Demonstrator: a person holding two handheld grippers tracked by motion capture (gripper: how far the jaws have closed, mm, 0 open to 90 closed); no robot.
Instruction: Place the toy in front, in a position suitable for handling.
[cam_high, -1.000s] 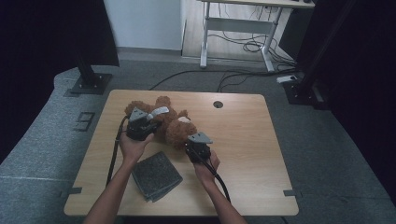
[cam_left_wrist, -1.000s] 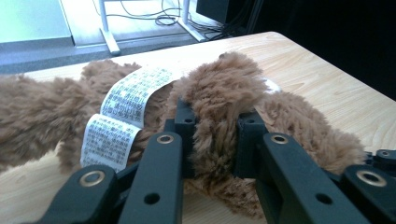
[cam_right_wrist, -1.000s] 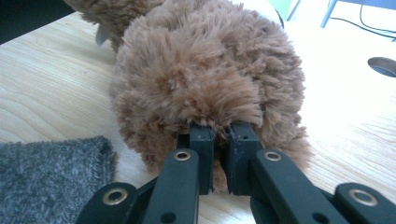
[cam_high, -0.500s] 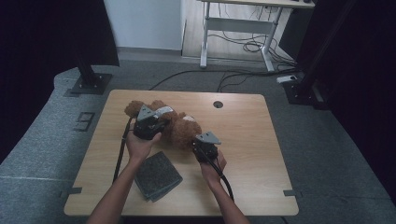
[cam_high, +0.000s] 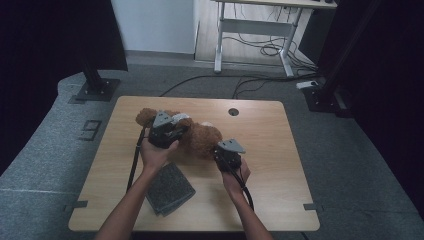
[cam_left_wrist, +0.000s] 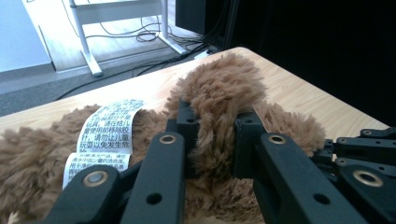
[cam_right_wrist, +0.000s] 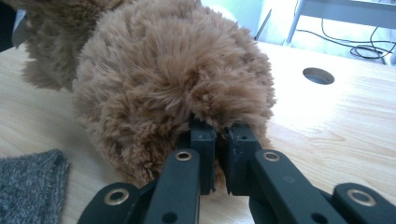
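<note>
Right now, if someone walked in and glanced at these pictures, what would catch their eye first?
Most striking is the fluffy brown teddy bear lying at the middle of the wooden table, pinched from both ends: the left claw grips a tuft of fur beside its white printed label, the right claw bites into a round furry part. Next, a folded grey cloth lies near the table's front edge, between the person's forearms.

On the wooden worktop (cam_high: 280, 150), the left hand-held gripper (cam_high: 172, 131) and the right hand-held gripper (cam_high: 218, 148) both meet the brown plush bear (cam_high: 202, 140); a grey cloth (cam_high: 169, 189) lies near.
</note>
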